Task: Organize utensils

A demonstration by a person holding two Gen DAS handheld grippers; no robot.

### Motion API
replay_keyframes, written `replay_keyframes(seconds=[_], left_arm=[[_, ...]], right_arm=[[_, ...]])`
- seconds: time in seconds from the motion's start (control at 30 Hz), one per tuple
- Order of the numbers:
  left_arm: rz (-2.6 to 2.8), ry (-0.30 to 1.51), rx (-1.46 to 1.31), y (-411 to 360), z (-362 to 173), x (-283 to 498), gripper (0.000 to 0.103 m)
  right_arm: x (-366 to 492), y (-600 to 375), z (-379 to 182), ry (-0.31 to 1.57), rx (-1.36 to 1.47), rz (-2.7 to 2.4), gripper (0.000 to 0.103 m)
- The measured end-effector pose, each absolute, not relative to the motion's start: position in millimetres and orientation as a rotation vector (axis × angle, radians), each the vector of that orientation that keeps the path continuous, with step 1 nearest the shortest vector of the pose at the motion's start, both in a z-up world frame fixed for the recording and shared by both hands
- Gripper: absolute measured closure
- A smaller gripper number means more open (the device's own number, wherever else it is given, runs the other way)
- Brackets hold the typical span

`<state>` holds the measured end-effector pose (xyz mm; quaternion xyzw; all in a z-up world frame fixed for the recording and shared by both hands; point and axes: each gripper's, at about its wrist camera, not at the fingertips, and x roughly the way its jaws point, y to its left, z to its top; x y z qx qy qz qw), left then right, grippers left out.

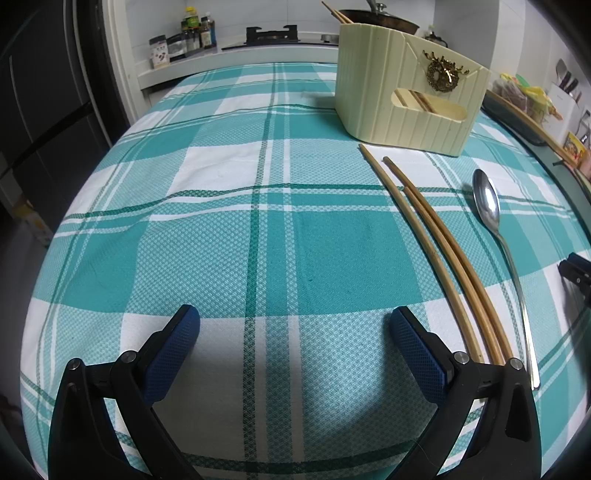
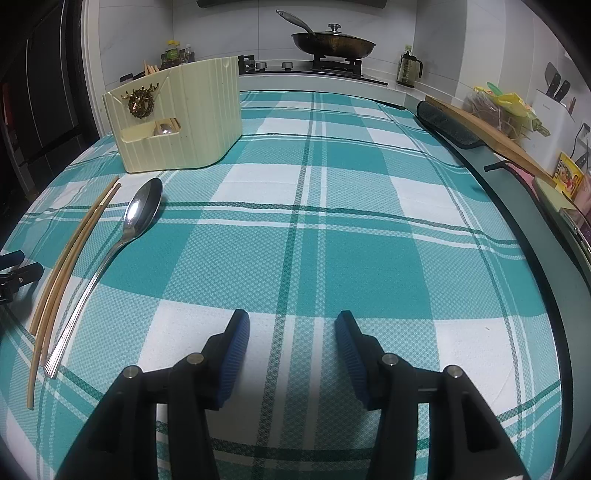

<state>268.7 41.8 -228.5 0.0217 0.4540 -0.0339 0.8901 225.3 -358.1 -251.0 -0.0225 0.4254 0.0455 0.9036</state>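
Cream ribbed holder [image 1: 402,92] upper right held chopsticks [image 1: 337,14], loose bamboo sticks [image 1: 436,243] beside steel spoon [image 1: 496,236], left gripper [image 1: 295,328] and right gripper [image 2: 291,332] both spread, empty.

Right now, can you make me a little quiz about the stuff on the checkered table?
1. True or false: the spoon is already inside the cream holder.
2. How many loose chopsticks lie on the tablecloth? A) one B) three C) five
3. Fill in: the fingers of the left gripper and the right gripper are spread ____ and hold nothing.

Key:
1. False. It lies on the cloth, beside the chopsticks.
2. B, three.
3. Open.
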Motion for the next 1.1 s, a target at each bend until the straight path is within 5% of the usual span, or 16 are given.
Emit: replay_keyframes(seconds=[0.5,0.67,0.73,0.97,1.1], left_arm=[[-0.077,0.943,0.04,42,-229,269,0.001],[-0.077,0.943,0.041,42,-229,269,0.001],[-0.079,0.941,0.036,42,-229,269,0.001],[-0.17,0.879,-0.172,46,-210,261,0.001],[-0.182,0.862,-0.055,9,-205,264,0.001]], right_arm=[[248,-243,-226,0.928,0.065,0.362,0.053],[263,-219,-243,0.931,-0.028,0.311,0.075],[260,-222,-245,0.914,-0.052,0.293,0.092],[239,-282,-248,0.87,-0.106,0.123,0.095],[220,-317,-249,0.864,-0.08,0.07,0.093]])
